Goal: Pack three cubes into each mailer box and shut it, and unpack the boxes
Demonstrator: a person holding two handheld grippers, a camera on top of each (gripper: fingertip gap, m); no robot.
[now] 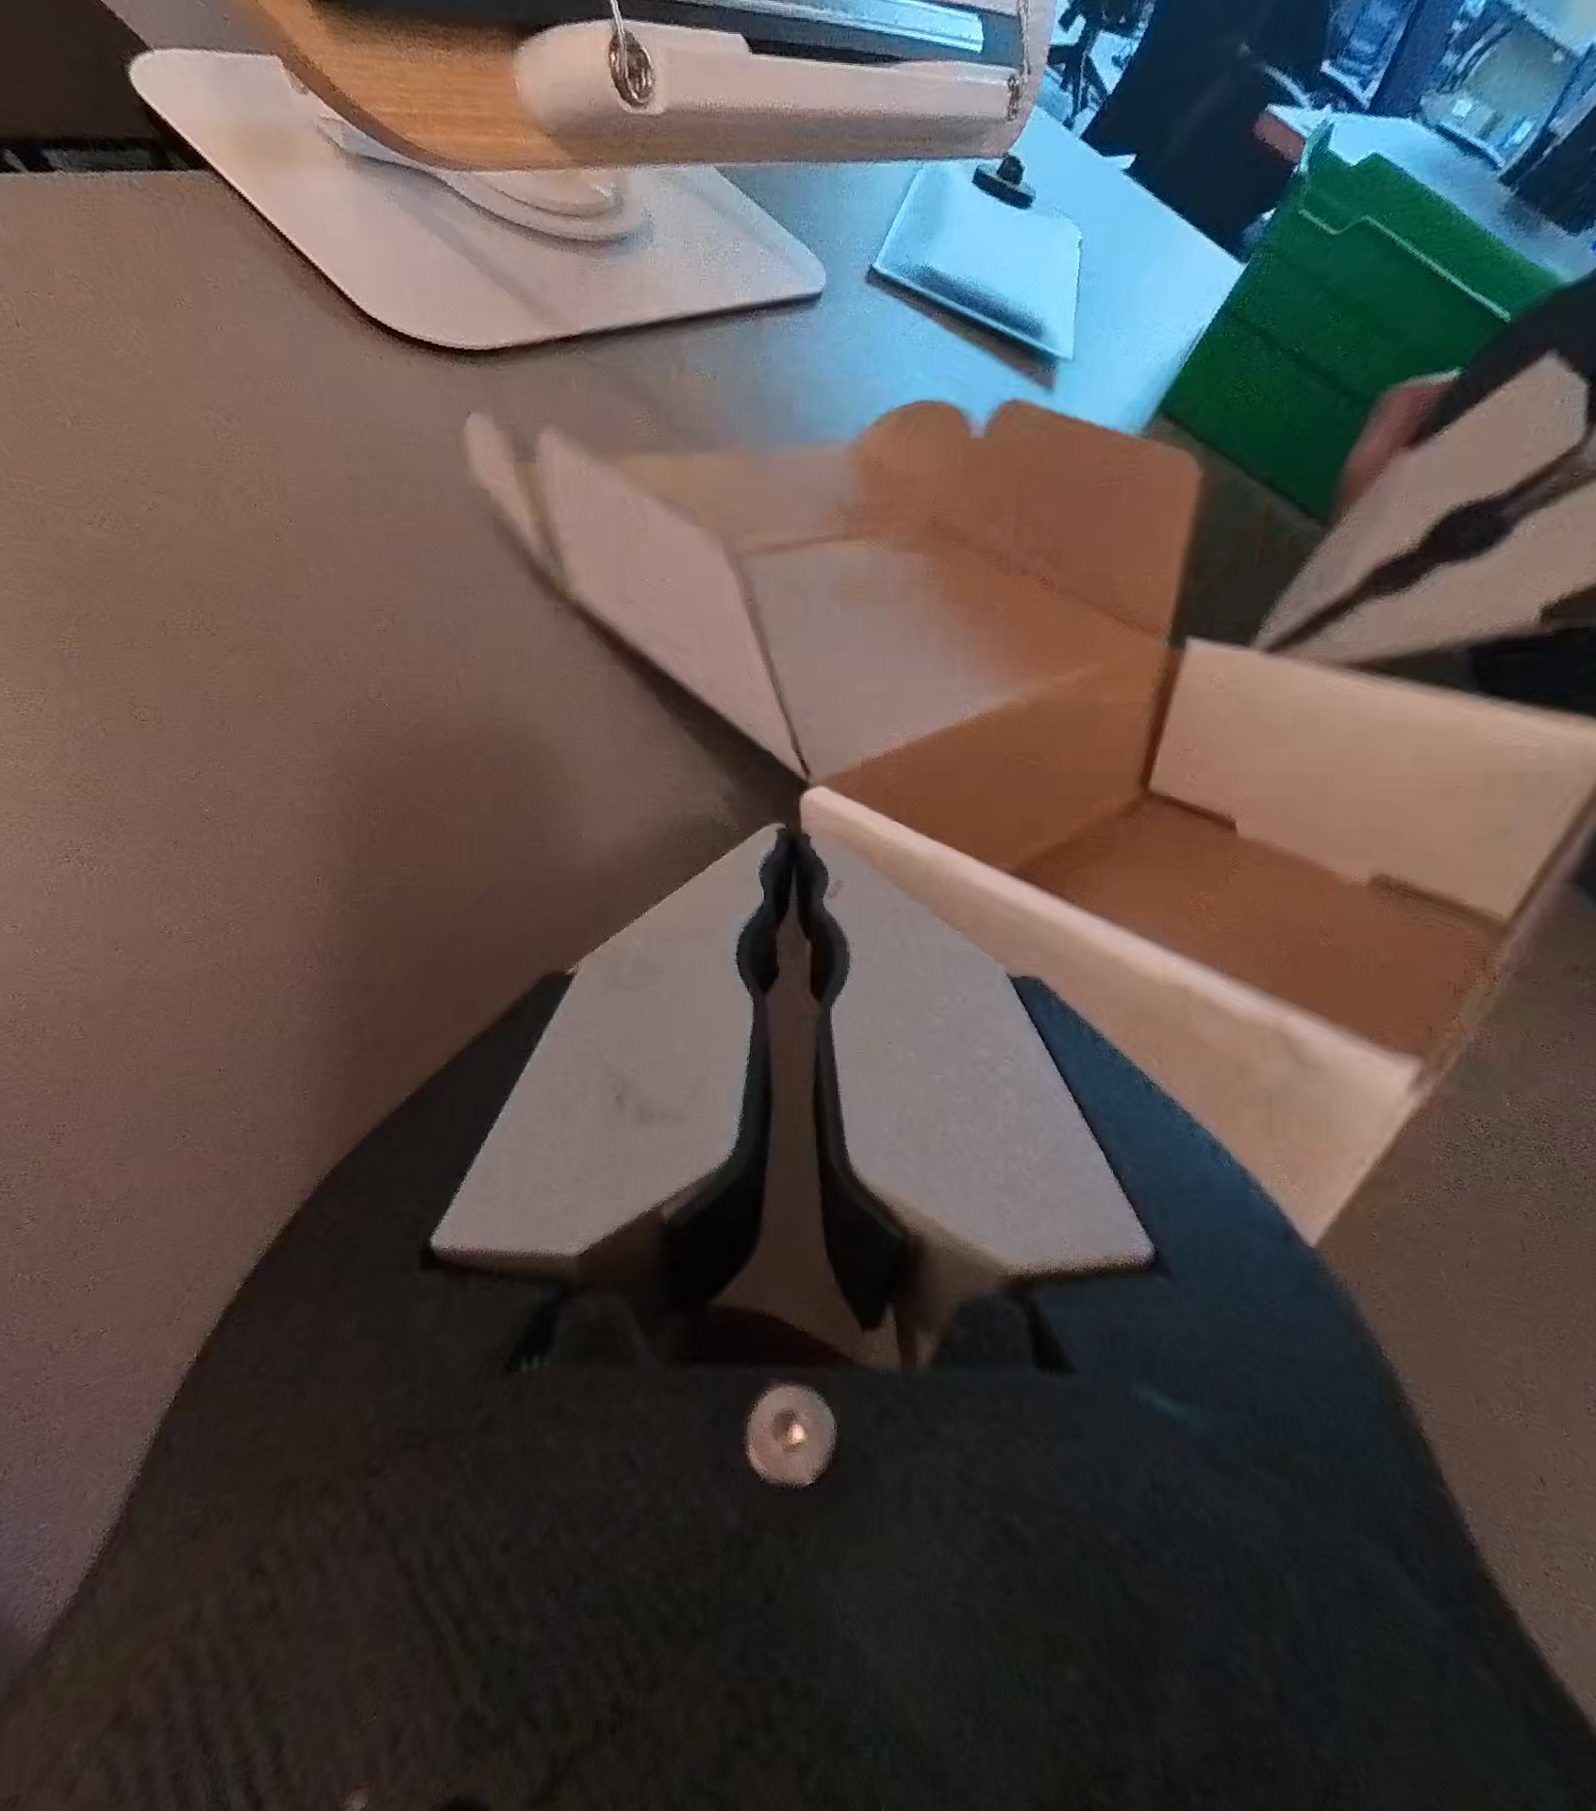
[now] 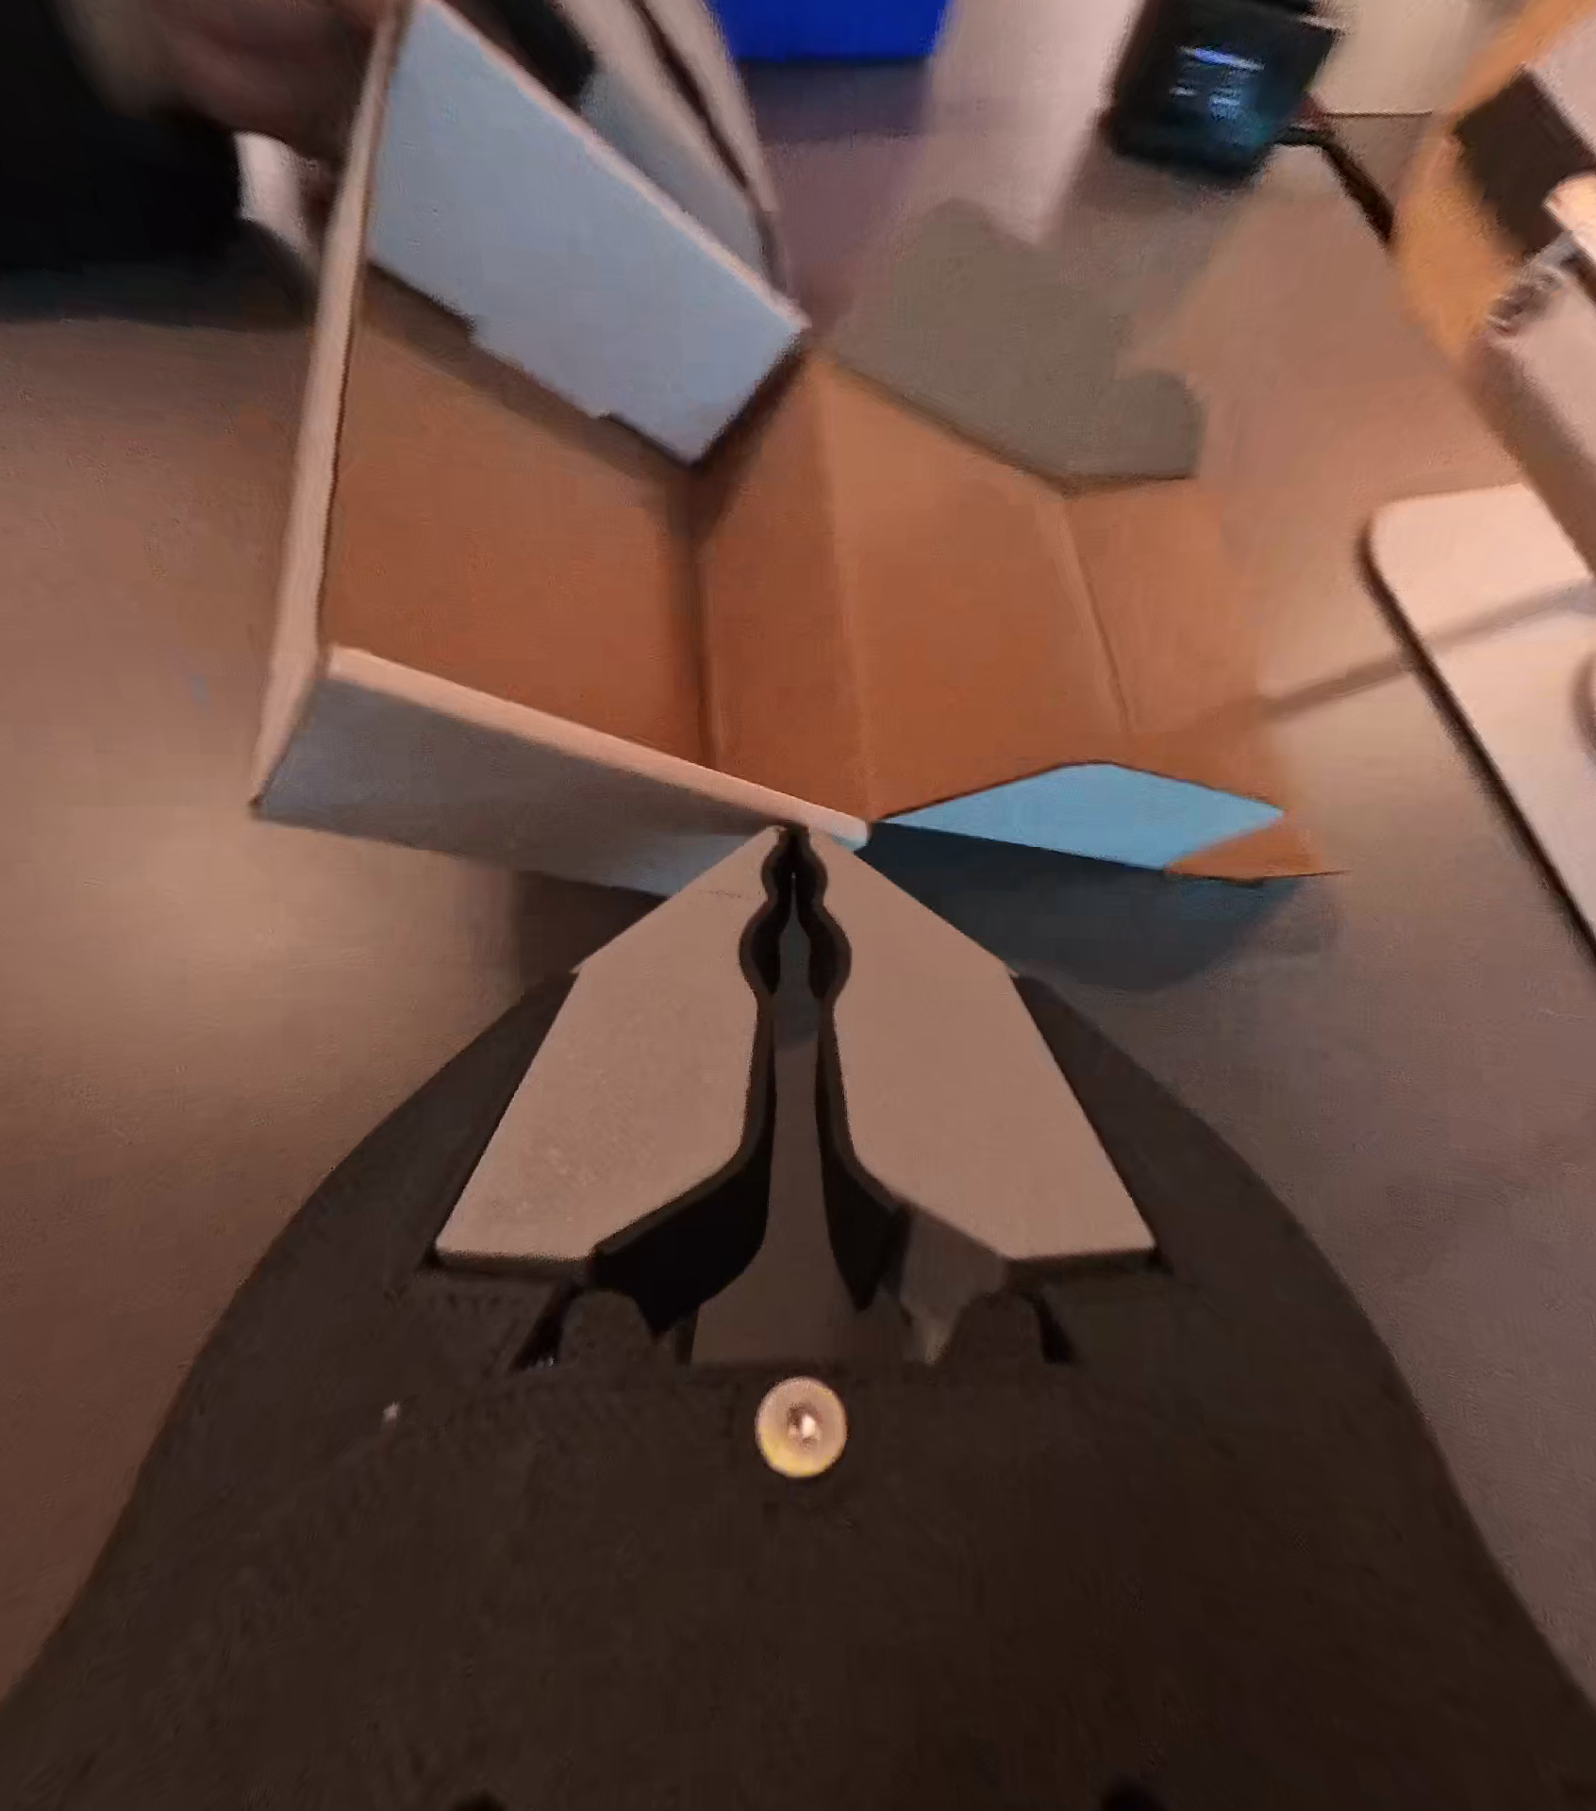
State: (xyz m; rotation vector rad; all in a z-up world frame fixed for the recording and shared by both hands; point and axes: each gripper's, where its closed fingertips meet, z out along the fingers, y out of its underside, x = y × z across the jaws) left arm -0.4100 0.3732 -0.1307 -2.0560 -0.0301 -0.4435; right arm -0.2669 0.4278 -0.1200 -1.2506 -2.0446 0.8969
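Note:
One mailer box [image 1: 1264,941], white outside and brown inside, is open and empty; no cubes show. Its lid [image 1: 951,549] lies folded back with the side flaps spread. My left gripper [image 1: 799,843] is shut, its tips at the near corner where the lid meets the side wall, and seems to pinch the cardboard there. My right gripper [image 2: 794,838] is shut the same way at the opposite corner of the box [image 2: 500,588], and it also shows in the left wrist view [image 1: 1264,637]. The box looks tilted and raised, with a shadow below it.
A white monitor stand base [image 1: 480,245] stands at the back of the brown table [image 1: 137,686] and shows in the right wrist view [image 2: 1539,735]. A flat grey pad [image 1: 980,255] and green crates [image 1: 1343,294] lie beyond. A black device [image 2: 1206,78] sits far off. The grippers' ends are close to 15 centimeters from one another.

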